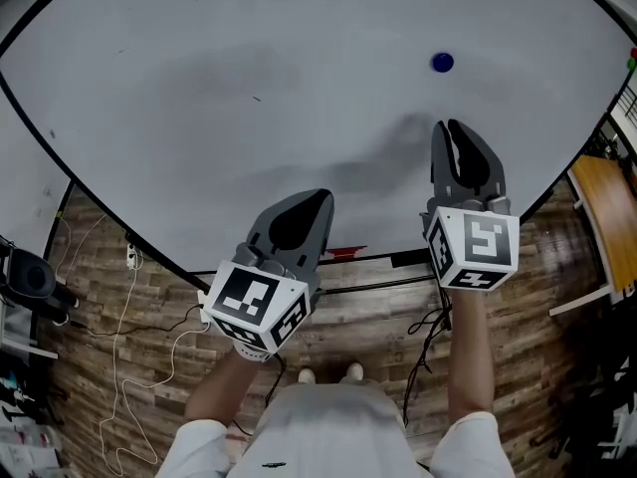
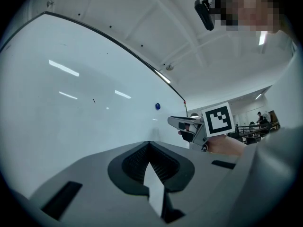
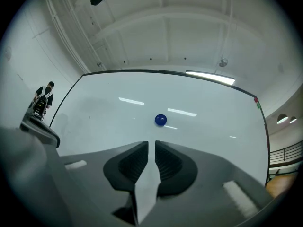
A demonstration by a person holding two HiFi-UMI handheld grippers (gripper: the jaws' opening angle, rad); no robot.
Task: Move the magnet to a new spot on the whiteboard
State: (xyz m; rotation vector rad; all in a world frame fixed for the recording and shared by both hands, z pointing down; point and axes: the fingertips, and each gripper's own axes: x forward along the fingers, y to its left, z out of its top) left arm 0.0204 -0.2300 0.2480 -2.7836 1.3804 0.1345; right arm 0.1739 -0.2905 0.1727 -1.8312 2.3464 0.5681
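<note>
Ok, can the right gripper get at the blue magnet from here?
Probably yes: the magnet sits on bare whiteboard straight ahead of the right gripper, nothing between. Its jaws stand only a slit apart and empty, so they likely must widen first.

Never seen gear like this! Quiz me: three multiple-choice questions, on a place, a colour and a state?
1. Where is the magnet? A. floor B. whiteboard, beyond the right gripper's tips C. between its jaws
2. Its colour? A. red B. blue C. yellow
3. Right gripper's jaws? A. clamping the magnet B. gripping a pen C. slightly apart, empty
Key: 1B, it sits on the board ahead of the jaws; 2B, plainly blue; 3C, only board shows through the narrow gap.
</note>
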